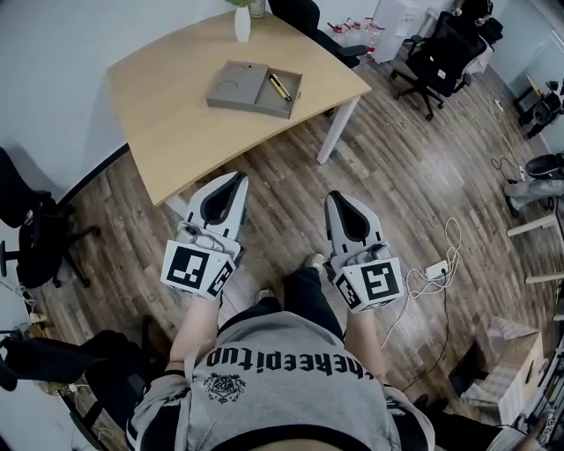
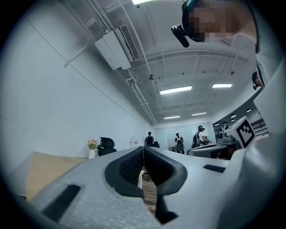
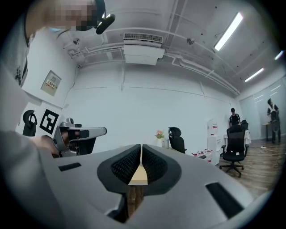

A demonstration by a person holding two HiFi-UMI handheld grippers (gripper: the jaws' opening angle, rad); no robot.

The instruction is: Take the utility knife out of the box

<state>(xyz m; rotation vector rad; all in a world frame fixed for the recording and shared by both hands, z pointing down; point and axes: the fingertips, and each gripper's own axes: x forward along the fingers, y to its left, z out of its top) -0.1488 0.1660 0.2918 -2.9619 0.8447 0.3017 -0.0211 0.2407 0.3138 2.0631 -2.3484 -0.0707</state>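
Your grey printed shirt (image 1: 282,374) fills the bottom centre of the head view. Directly above it you hold the left gripper (image 1: 236,178) at lower left of centre and the right gripper (image 1: 336,197) at lower right of centre. They sit side by side, apart from each other, each with its marker cube (image 1: 198,269) nearest to you and its tip aimed toward the top of the frame. Both hang over the wooden floor (image 1: 291,167), well short of the counter (image 1: 167,132). Check the left gripper view: the fingers (image 2: 129,166) are pressed together at the tip, with nothing between them. Check the right gripper view: its fingers (image 3: 126,164) are likewise together and carry nothing. To the right of the right gripper, a white cable (image 1: 445,251) lies looped on the floor. The light wooden counter occupies the upper left of the head view. The grey box (image 1: 236,85) lies open on it, near the top centre of the frame. The utility knife (image 1: 280,86), yellow and black, lies at an angle inside the right-hand half of the box, well apart from both grippers. Beyond the box, a white vase (image 1: 242,24) stands on the counter at the top edge. Farthest off, a black office chair (image 1: 436,57) stands at the upper right.
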